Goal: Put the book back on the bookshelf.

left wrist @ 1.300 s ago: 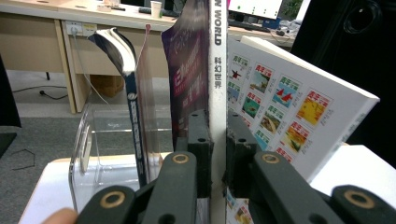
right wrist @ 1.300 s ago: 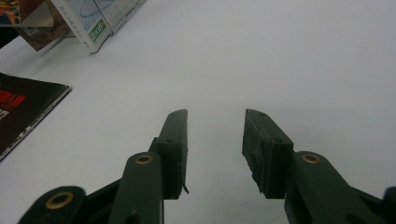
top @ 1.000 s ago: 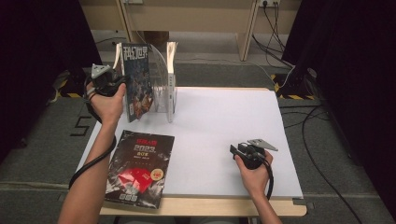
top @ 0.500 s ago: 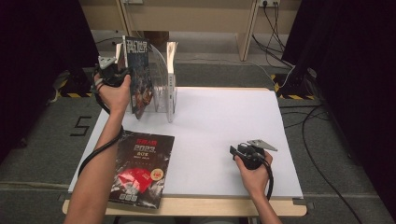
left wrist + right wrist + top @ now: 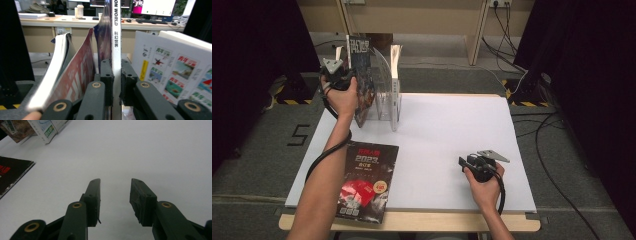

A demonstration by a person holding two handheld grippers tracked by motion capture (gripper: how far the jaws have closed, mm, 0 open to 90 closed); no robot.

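Upright, a magazine [image 5: 116,37] is clamped by the left hand-held gripper [image 5: 116,75] beside a clear rack [image 5: 388,95]. Right hand-held gripper [image 5: 115,197] rests wide apart on the counter [image 5: 452,130], near a black magazine [image 5: 366,181].

glossy paper magazine [image 5: 115,37] with white spine, clear plastic file rack [image 5: 388,85], matt white table top [image 5: 452,130] with bare wood front edge, glossy black magazine cover [image 5: 364,181], matt black plastic left gripper [image 5: 117,82] with brass rivets

Black magazine [image 5: 364,182] with red lettering, flat at table's lower left | white tabletop [image 5: 447,135], centre frame | clear file rack [image 5: 389,95], upper left | cables [image 5: 542,125] on floor, right
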